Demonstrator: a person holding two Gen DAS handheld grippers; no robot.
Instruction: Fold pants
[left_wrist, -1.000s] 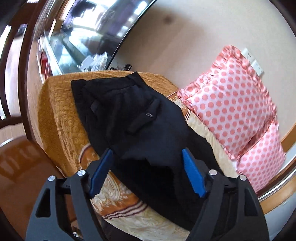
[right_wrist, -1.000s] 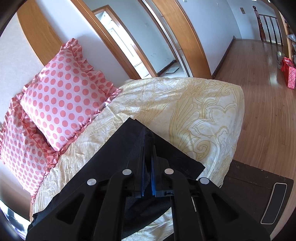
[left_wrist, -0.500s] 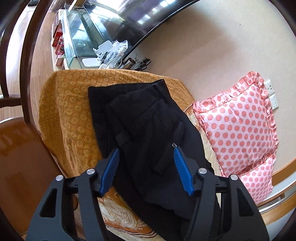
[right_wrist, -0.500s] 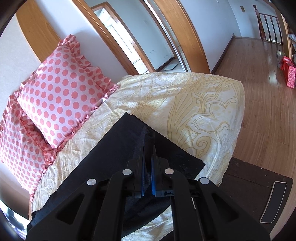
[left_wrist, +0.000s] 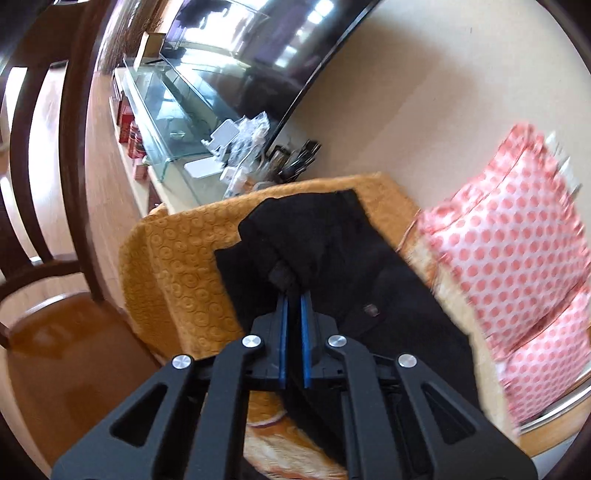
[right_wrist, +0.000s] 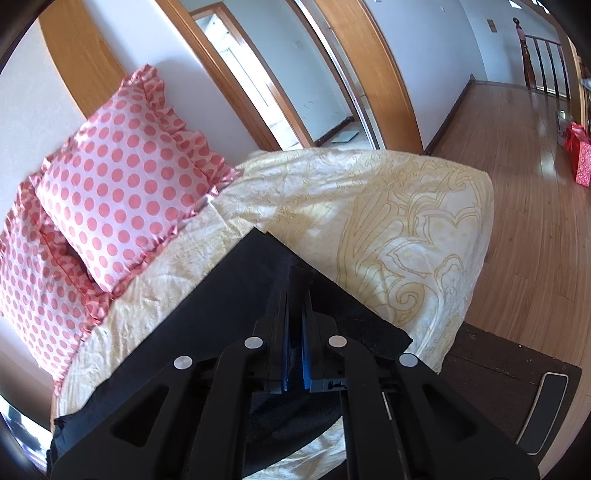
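Note:
The black pants (left_wrist: 362, 280) lie across a couch, their waist end over an orange cover (left_wrist: 177, 266). My left gripper (left_wrist: 293, 295) is shut on a bunched fold of the waist end and lifts it a little. In the right wrist view the leg end of the pants (right_wrist: 229, 306) lies on a cream patterned sheet (right_wrist: 388, 221). My right gripper (right_wrist: 295, 295) is shut on the hem of the pants there, with cloth showing between the blue pads.
Pink polka-dot pillows (left_wrist: 517, 258) lean against the wall, also in the right wrist view (right_wrist: 122, 184). A dark wooden chair (left_wrist: 55, 258) stands left of the couch. A glass TV stand (left_wrist: 173, 122) with clutter is behind. Wooden floor (right_wrist: 535, 184) lies right.
My left gripper moved forward to the waist end and closed from open onto the cloth, bunching it. My right gripper stayed shut on the hem, nearly still.

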